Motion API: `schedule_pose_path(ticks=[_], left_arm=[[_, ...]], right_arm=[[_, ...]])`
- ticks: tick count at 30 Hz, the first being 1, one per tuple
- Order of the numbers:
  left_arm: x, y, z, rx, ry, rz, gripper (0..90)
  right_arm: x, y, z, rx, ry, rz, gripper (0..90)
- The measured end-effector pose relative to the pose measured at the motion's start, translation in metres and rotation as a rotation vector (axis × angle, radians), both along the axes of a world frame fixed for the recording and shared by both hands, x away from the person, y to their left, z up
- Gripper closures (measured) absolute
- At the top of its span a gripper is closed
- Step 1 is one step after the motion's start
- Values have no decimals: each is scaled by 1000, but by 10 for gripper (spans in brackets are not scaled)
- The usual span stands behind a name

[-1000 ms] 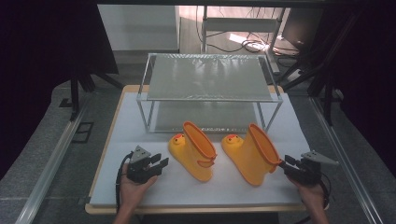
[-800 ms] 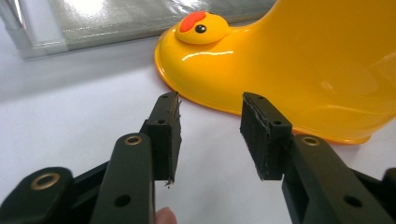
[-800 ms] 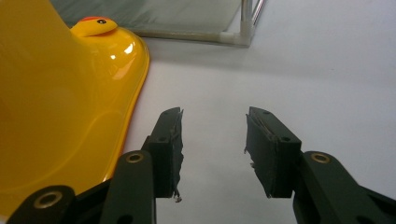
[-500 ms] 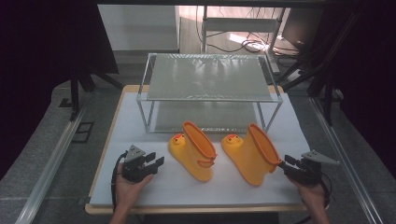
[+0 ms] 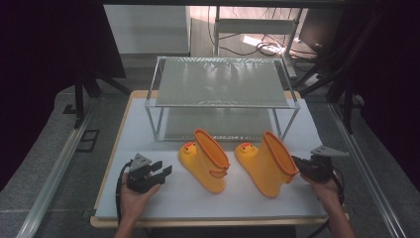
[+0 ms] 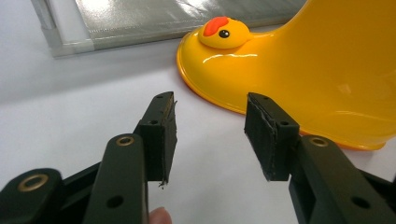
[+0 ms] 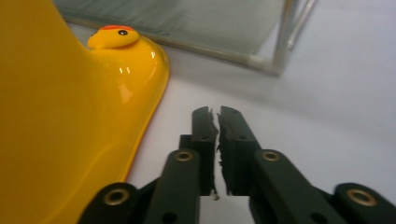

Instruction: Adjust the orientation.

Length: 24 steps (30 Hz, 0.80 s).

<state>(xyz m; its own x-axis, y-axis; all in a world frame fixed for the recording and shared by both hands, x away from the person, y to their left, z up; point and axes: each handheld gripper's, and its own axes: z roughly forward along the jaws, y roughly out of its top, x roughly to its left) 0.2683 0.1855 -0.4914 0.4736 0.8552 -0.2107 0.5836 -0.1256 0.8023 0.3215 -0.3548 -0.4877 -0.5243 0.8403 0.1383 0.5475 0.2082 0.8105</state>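
Here left gripper (image 6: 210, 135) fingers parted, empty, left boot (image 6: 299, 70) ahead; right gripper (image 7: 217, 140) fingers clenched, empty, beside right boot (image 7: 60, 116).

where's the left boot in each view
high view: left boot lies centre, just ahead of the left gripper.
left gripper view: upper right, beyond the open jaws.
right gripper view: I can't tell; the boot at left is likely the right one.
shared landmark: the metal rack.

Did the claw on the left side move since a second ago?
Yes. The left claw slid a little leftward, away from the left yellow boot, and its jaws have just been opening with nothing between them.
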Motion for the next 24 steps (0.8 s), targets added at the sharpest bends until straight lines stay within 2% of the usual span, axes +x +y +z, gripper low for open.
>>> schedule_pose_path(ticks=[1,4,5,6,8,9,12,20,23,24], left_arm=[[0,0,0,1,0,-1,535],[-1,-1,-1,5,1,-7,535],[-1,-1,-1,5,1,-7,536],[-1,-1,-1,4,2,-8,536],[-1,-1,-2,5,5,-10,537],[-1,-1,-3,5,7,-12,537],[-1,0,-3,5,10,-10,538],[-3,-1,-2,3,6,-15,542],[-2,-3,-2,3,8,-19,542],[-2,-3,-2,4,7,-21,543]], right_arm=[[0,0,0,0,0,0,870],[19,12,-5,6,23,58,895],[19,12,-5,6,23,58,895],[25,19,-10,-3,48,93,896],[27,21,-12,-14,52,111,896],[27,24,-14,-12,69,126,896],[23,27,-17,-17,77,144,896],[9,16,-21,6,74,152,898],[9,22,-24,7,81,177,898],[11,29,-27,2,90,206,898]])
